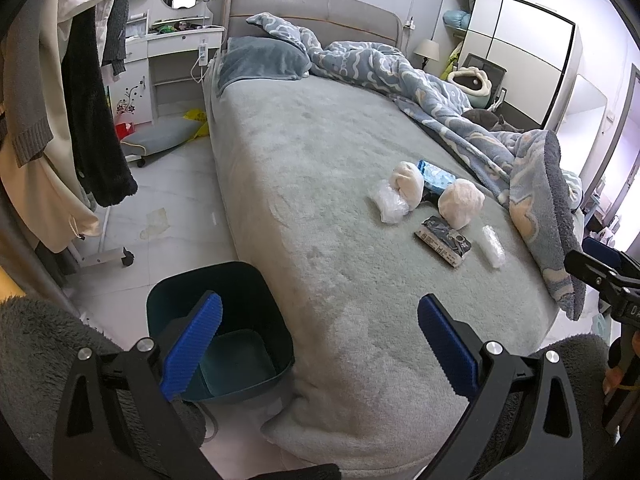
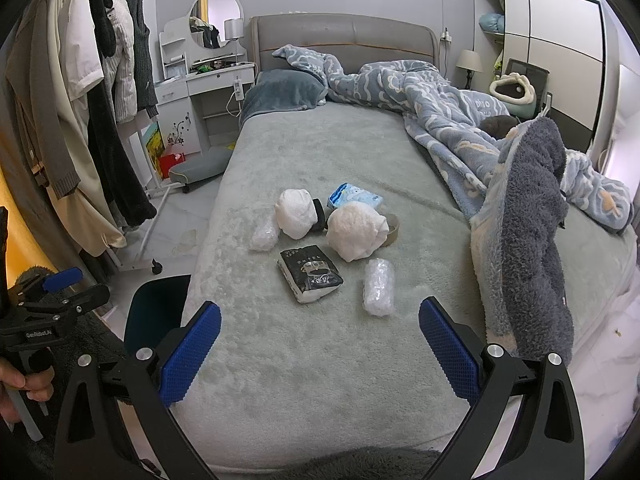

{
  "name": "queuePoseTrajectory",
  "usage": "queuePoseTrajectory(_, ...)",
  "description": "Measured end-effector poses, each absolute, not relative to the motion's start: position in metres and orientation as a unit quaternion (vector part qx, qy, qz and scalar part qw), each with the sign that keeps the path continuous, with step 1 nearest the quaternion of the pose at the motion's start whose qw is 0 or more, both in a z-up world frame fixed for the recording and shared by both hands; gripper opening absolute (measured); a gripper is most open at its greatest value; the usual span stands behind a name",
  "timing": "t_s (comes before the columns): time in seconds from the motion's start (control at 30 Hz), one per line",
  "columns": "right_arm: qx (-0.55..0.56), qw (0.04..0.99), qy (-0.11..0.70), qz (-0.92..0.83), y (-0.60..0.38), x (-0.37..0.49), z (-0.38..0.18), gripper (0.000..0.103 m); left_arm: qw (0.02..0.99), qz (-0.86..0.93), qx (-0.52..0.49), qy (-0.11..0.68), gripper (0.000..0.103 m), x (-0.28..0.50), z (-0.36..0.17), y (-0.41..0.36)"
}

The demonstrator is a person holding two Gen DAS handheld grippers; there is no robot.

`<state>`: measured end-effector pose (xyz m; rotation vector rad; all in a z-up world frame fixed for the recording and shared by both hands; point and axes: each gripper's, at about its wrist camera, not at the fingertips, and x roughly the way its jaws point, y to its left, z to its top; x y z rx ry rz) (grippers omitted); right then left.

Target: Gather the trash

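Crinkled clear wrap (image 2: 378, 287), black packet (image 2: 310, 273)

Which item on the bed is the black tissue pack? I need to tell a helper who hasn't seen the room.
On the grey-green bed, find the small cluster of items near the foot end. The black tissue pack lies flat at the front of it, beside the bubble wrap roll. It is the only dark, printed, rectangular item; its neighbours are white or clear.

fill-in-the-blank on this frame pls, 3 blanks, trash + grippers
1. The dark bin stands on the ____ beside the bed.
2. The black packet lies between two clear ____ bundles.
3. Both the left gripper and the right gripper are ____ and hold nothing.

Missing: floor; plastic; open
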<state>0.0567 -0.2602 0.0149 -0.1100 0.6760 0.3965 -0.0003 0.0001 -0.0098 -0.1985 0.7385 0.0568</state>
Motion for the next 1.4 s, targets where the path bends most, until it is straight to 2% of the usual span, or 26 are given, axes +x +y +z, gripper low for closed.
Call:
queuePoseTrajectory(0.5,-0.046,0.915,0.36,0.178,-0.256,0.085,0.014,0.1,0.934,0.009,-0.066,0.352,0.1,0.005,-0.012,-0.007)
queuePoseTrajectory(0.7,-0.012,0.919,0.352,0.18,-0.262,0.111,0.014,0.099,0.943,-0.002,-0.014,0.333,0.099,0.012,-0.004,-0.019)
queuePoseTrajectory(0.87,-0.015,0.92,0.35,0.176,-0.268,0.14,0.01,0.085,0.941,-0.04,0.035,0.334,0.098,0.031,-0.004,-0.027)
queuePoseTrajectory(1.0,-0.021,0.913,0.364,0.184,-0.269,0.166,-0.002,0.084,0.937,-0.063,0.037,0.341,0.098,0.048,-0.008,-0.018)
queuePoseTrajectory(1.1,-0.027,0.906,0.374,0.196,-0.265,0.184,-0.01,0.08,0.935,-0.069,0.037,0.345,0.095,0.061,-0.011,-0.014)
queuePoseTrajectory(1.17,-0.038,0.902,0.381,0.199,-0.265,0.196,-0.017,0.079,0.932,-0.069,0.05,0.351,0.083,0.075,-0.013,-0.014)
queuePoseTrajectory(1.2,-0.042,0.901,0.383,0.201,-0.265,0.2,-0.02,0.079,0.931,-0.07,0.055,0.353,0.08,0.079,-0.013,-0.014)
queuePoseTrajectory(1.3,-0.06,0.895,0.388,0.213,-0.261,0.212,-0.025,0.079,0.926,-0.092,0.062,0.36,0.078,0.098,-0.016,-0.012)
queuePoseTrajectory(1.4,-0.08,0.888,0.388,0.232,-0.255,0.222,-0.028,0.079,0.921,-0.114,0.071,0.364,0.072,0.114,-0.019,-0.013)
